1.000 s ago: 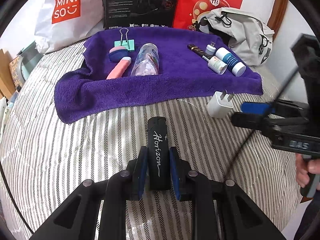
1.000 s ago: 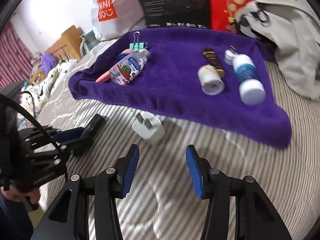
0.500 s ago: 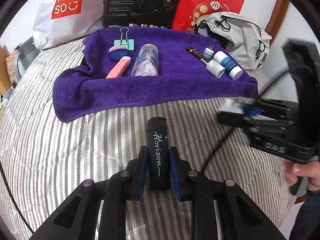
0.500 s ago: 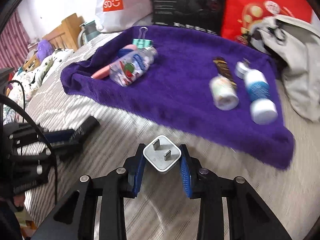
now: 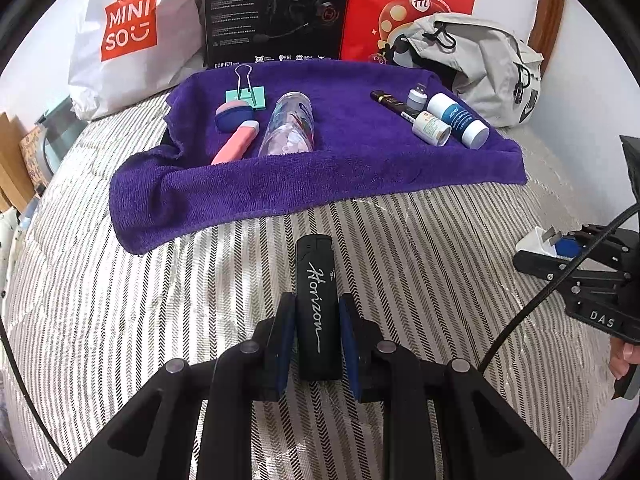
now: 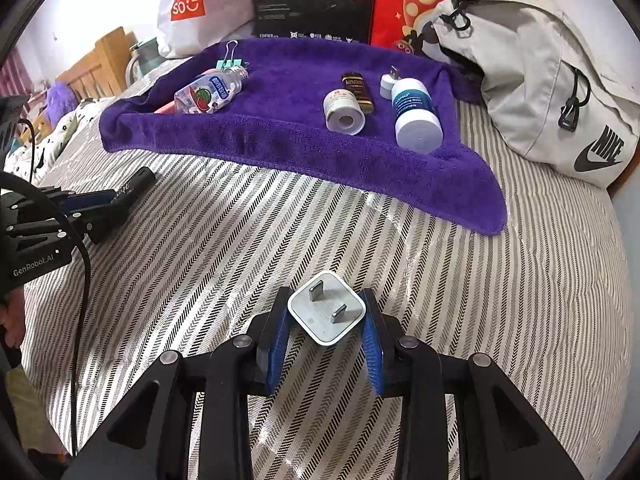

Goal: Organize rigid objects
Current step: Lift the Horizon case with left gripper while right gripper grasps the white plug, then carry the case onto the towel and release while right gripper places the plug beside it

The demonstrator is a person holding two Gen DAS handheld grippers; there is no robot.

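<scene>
A striped bedspread (image 5: pixel 400 240) is seen under a purple towel (image 5: pixel 320 176), bags and boxes stacked behind; the left gripper (image 5: pixel 318 320) is clamped on a black lighter (image 5: pixel 318 304), the right gripper (image 6: pixel 326 320) is closed around a white charger plug (image 6: pixel 326 312)

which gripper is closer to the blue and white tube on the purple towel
Right. The right gripper, holding the white plug, sits just off the towel corner below the tube. The left gripper, holding the lighter, is further over, toward the towel's opposite end.
</scene>
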